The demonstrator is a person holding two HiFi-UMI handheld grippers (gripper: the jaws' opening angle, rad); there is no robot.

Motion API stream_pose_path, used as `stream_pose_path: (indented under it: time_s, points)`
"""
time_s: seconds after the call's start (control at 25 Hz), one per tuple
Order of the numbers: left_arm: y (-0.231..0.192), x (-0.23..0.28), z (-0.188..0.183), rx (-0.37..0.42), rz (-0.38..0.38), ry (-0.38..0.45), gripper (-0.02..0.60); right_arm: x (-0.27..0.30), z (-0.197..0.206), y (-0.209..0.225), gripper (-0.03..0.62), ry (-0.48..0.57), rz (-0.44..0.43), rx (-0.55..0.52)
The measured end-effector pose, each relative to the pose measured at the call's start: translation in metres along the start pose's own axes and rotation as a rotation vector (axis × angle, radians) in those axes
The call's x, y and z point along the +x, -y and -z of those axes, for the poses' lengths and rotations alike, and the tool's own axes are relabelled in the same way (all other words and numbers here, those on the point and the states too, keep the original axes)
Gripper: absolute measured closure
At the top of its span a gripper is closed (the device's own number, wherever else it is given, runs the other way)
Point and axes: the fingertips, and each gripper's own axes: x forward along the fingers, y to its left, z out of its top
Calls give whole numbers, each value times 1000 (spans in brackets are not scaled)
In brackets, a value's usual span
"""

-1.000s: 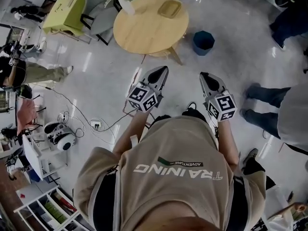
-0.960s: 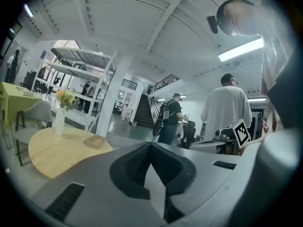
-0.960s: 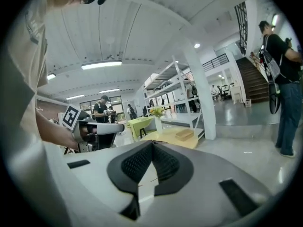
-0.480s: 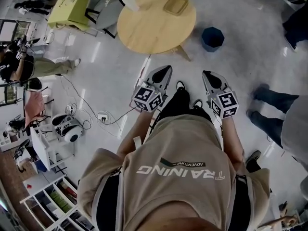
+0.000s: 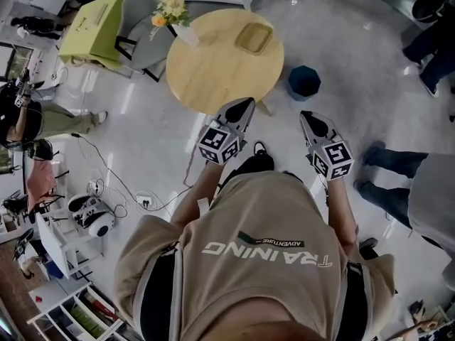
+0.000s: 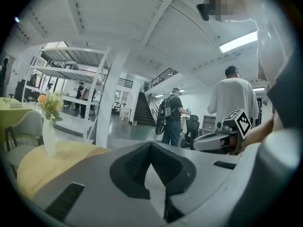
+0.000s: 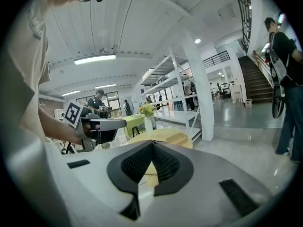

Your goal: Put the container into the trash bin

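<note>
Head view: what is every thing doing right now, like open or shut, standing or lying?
Left gripper: shut, empty.
Right gripper: shut, empty.
Container: lying flat on the round table.
Trash bin: upright on the floor beside the table, top open.
Flower vase: standing upright on the table.

Bare floor at 12 o'clock, running up to the round table (image 5: 206,77). Open tabletop wood around the container (image 5: 254,38); flower vase (image 5: 178,21) at the 11 o'clock rim. Trash bin (image 5: 304,82) at 1 o'clock, free floor all round. Bystander's legs (image 5: 391,170) crowding 3 o'clock; cables (image 5: 117,180) trailing at 9.
</note>
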Motion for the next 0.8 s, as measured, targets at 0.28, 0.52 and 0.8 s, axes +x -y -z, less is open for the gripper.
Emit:
stream_pose_path:
  time_s: [0.28,0.52,0.8]
  points:
    - [-68,36,-12,-12,55,-11,575,62,-24,25,594,7,91,15]
    - [-104,58,-3,-17,48,-21,575,82,-26,62,594,62,262,4]
    - [-136,94,-7,-46,4,-51,575,106,-49,107,594,68,268,6]
